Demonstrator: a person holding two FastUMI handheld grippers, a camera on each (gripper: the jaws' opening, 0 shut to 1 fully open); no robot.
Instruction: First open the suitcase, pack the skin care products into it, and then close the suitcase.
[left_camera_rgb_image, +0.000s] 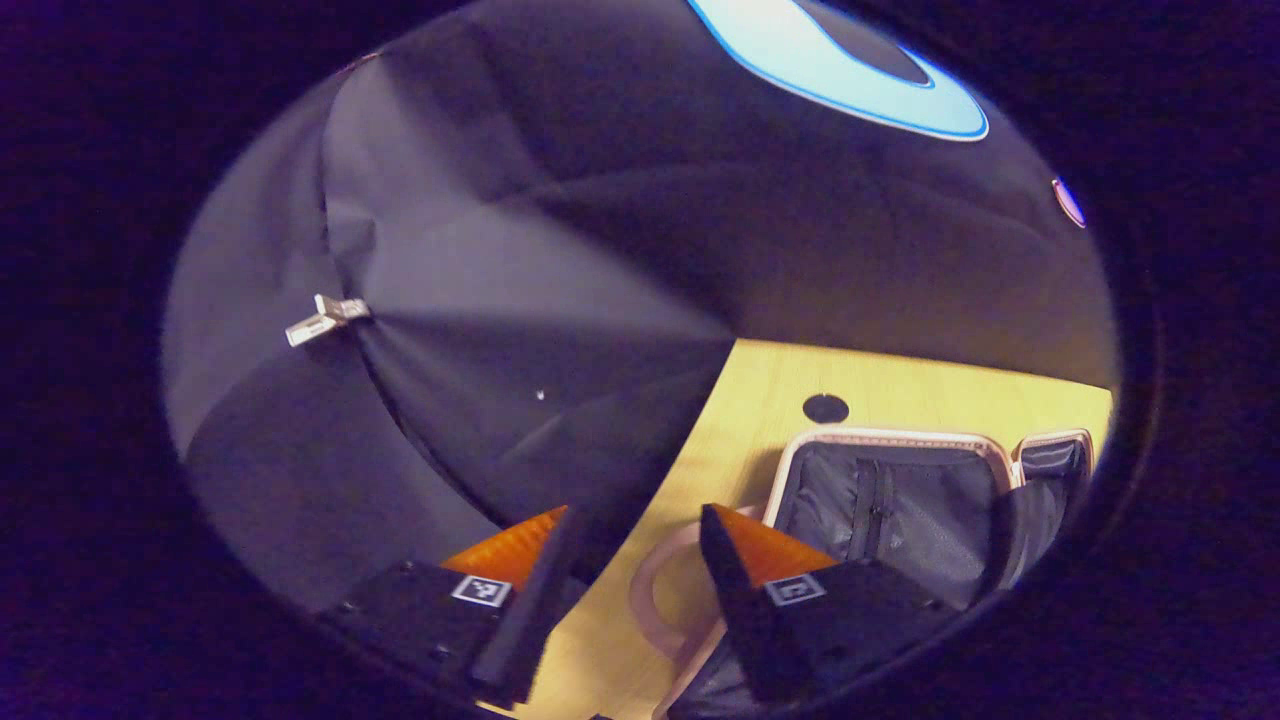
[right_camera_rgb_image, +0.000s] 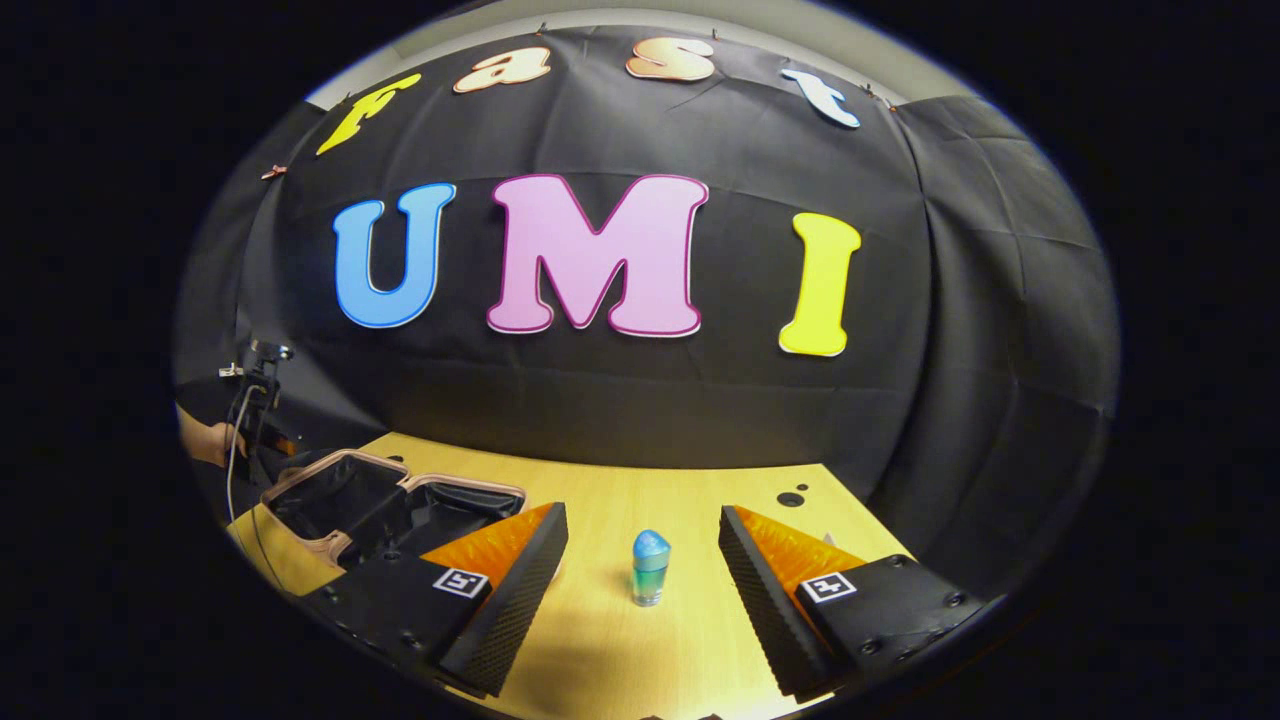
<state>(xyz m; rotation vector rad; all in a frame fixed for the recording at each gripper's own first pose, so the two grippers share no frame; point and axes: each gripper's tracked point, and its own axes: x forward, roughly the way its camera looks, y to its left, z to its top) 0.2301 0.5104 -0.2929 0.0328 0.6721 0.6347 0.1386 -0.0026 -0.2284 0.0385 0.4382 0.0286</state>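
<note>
Open tongs (left_camera_rgb_image: 630, 590) above the open suitcase (left_camera_rgb_image: 900, 510).

Bare table (right_camera_rgb_image: 690, 505) surrounds the bottle (right_camera_rgb_image: 650, 567); open suitcase (right_camera_rgb_image: 370, 505) leftward.

Low forward views — shared suitcase (left_camera_rgb_image: 890, 510).

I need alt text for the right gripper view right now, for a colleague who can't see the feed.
The right gripper, fingers wide open, faces a small upright blue-capped skin care bottle standing on the wooden table, apart from both fingers. To the left, the pink-rimmed suitcase lies open, its dark lining showing. Farther left, a hand holds the other gripper.
</note>
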